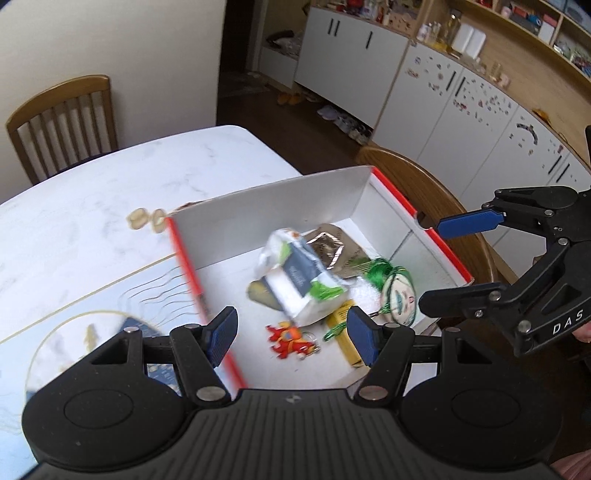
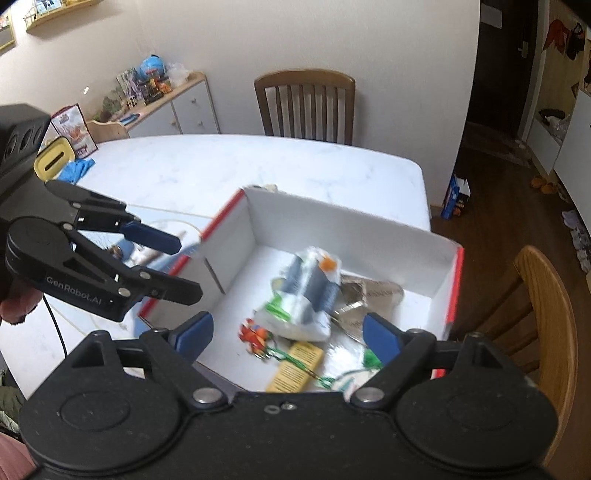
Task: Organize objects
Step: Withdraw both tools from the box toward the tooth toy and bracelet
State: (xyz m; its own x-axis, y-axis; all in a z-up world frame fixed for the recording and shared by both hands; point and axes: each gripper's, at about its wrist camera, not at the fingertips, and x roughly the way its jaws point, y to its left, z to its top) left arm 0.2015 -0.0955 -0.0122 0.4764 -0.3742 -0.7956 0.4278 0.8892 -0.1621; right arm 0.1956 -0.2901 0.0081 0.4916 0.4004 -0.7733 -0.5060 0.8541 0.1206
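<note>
Both claws agape, empty: left gripper [image 1: 291,338] and right gripper [image 2: 284,334] above the box [image 1: 266,210]. Inside, a blurred packet [image 1: 303,277], foil pouch [image 1: 338,245], red toy [image 1: 290,339], yellow carton [image 2: 295,365], green-haired doll [image 1: 397,295] partly hidden behind a finger. Box on table [image 2: 221,166].

A home dining room: wooden chairs [image 2: 306,105] around a marble-look table [image 2: 258,162], white cupboards [image 1: 436,110], cluttered shelves [image 1: 532,26], shoes [image 1: 343,122] on the floor.
</note>
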